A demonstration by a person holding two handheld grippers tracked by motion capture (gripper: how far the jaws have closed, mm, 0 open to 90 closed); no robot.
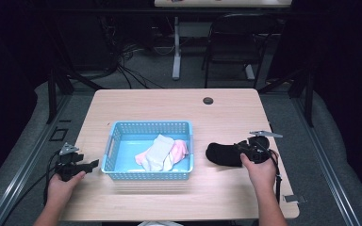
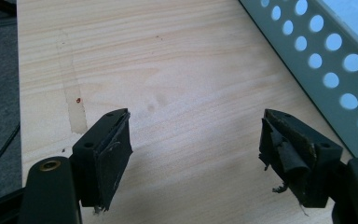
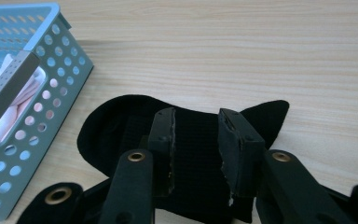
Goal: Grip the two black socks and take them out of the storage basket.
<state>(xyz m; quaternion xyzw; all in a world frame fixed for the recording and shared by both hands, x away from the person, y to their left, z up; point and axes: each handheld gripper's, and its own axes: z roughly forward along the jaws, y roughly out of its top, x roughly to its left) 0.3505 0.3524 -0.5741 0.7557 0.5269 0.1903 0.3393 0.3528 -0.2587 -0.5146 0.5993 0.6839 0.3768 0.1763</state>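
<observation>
Light blue perforated basket [image 1: 147,175] mid-table w/ white sock [image 1: 158,151] lying over pink sock [image 1: 181,149] inside. Black sock [image 1: 222,154] flat on wooden table [image 1: 169,103], just right of basket. Right gripper [image 3: 196,140] over black sock, jaws partly spread either side of fabric, not clamped. Left gripper [image 2: 193,144] left of basket, near its wall, jaws spread wide, nothing held.
</observation>
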